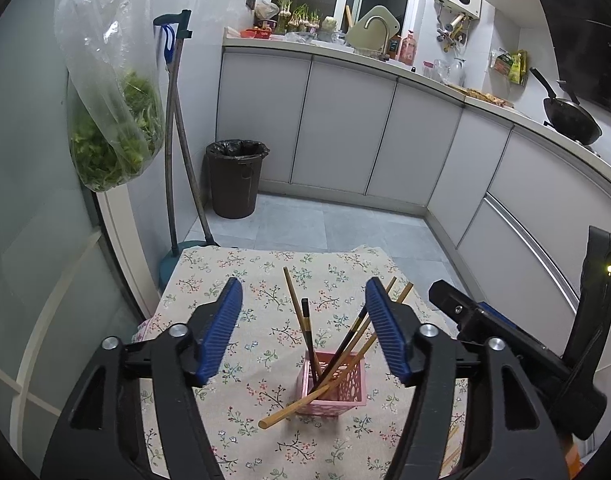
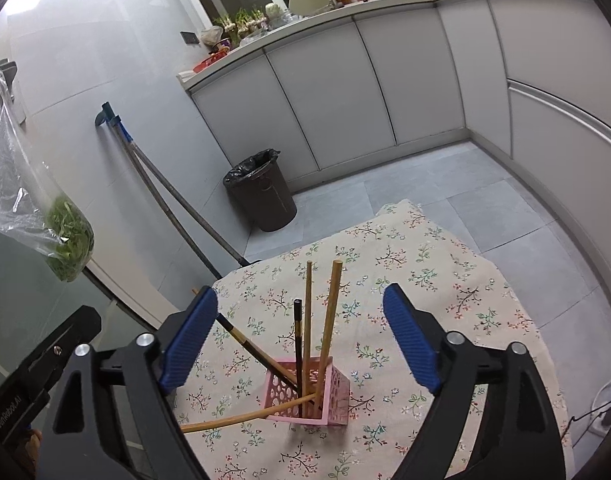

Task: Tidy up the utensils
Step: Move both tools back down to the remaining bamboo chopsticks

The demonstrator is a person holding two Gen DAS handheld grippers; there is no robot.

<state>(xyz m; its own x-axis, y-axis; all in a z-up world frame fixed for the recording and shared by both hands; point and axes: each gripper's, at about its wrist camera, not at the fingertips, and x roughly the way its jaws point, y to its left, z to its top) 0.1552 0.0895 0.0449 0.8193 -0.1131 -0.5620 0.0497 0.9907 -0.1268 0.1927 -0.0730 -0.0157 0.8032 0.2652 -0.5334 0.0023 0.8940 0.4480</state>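
**Inspector:** Blue-padded fingers [image 1: 221, 328] of the left gripper [image 1: 303, 330] were seen nearest the lens. How were the jaws set?

**Recorder:** They were spread apart, with nothing clamped. The right gripper [image 2: 301, 340] was likewise held wide, and no utensil was pressed by its pads. No contact with any item was observed in either wrist view.

**Inspector:** Where was the task's object located?

**Recorder:** The pink holder [image 1: 332, 380] was stood on the floral tablecloth [image 1: 265, 280], below and between the fingers in both views. Its perforated walls were noted in the right wrist view [image 2: 307, 396]. The chopsticks [image 1: 309, 340] were contained in it: several wooden ones and dark ones with gold bands, all tilted at differing angles. One wooden chopstick [image 2: 249, 414] was leaned low over the rim, its free end projected toward the camera.

**Inspector:** And beyond the table?

**Recorder:** A lined bin [image 1: 235, 178] was placed on the tiled floor against the cabinets [image 1: 345, 132]. Two long handles [image 1: 177, 140] were leaned on the wall beside it. A clear bag of greens [image 1: 113, 136] was hung at the left. A wok [image 1: 571, 118] was set on the counter at the right.
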